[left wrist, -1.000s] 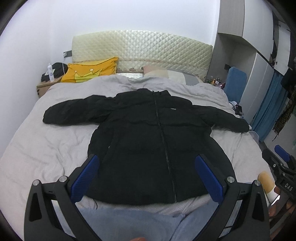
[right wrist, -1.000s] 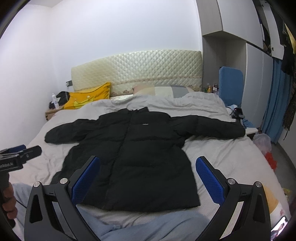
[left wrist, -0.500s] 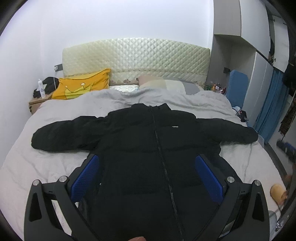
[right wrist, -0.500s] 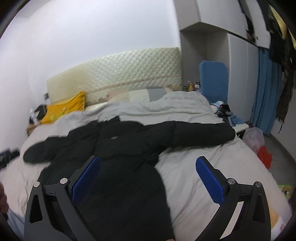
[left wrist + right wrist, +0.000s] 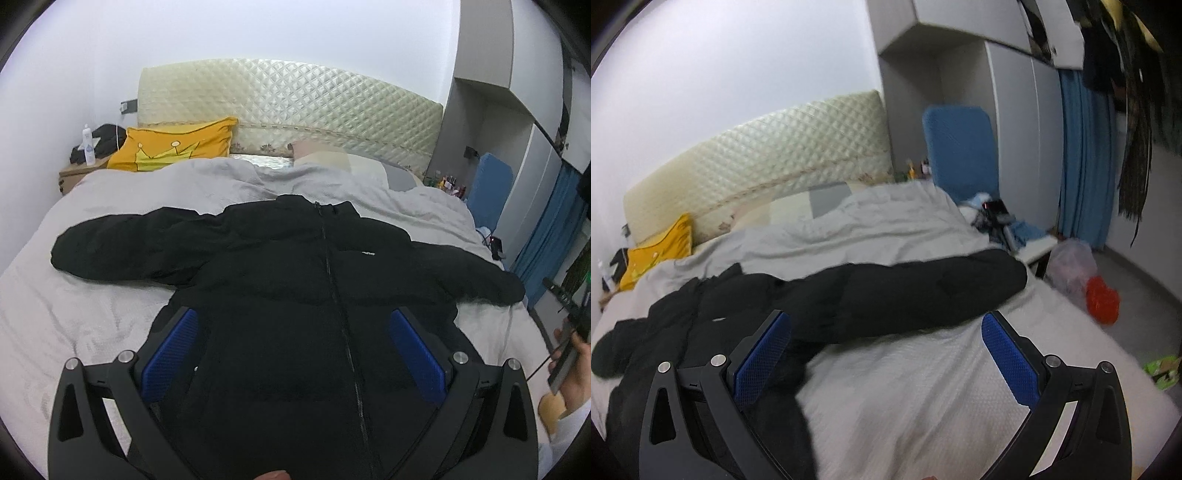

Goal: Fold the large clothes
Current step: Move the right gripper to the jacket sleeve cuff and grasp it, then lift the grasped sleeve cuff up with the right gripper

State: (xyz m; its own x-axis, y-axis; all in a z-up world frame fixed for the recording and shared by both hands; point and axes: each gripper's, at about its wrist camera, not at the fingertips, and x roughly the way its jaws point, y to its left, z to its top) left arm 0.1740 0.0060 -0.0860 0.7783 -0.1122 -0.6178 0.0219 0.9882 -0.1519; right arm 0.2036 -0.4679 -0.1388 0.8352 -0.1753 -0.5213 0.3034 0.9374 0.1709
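We hover both grippers, left gripper (image 5: 295,350) and right gripper (image 5: 886,354), jaws spread, over the black jacket (image 5: 295,280), flat and unfolded.

Black puffer jacket (image 5: 295,295), front up, zipped shut, spread flat on grey bed (image 5: 74,314); both sleeves stretched out sideways, collar toward headboard (image 5: 295,99), small white logo on chest.

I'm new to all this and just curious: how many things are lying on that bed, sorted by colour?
Black: 1, the puffer jacket, spread flat with both sleeves out.
Yellow: 1, the crown cushion by the headboard.
Pale and grey: 1, the pillow at the head of the bed.
Total: 3, all on the grey duvet.
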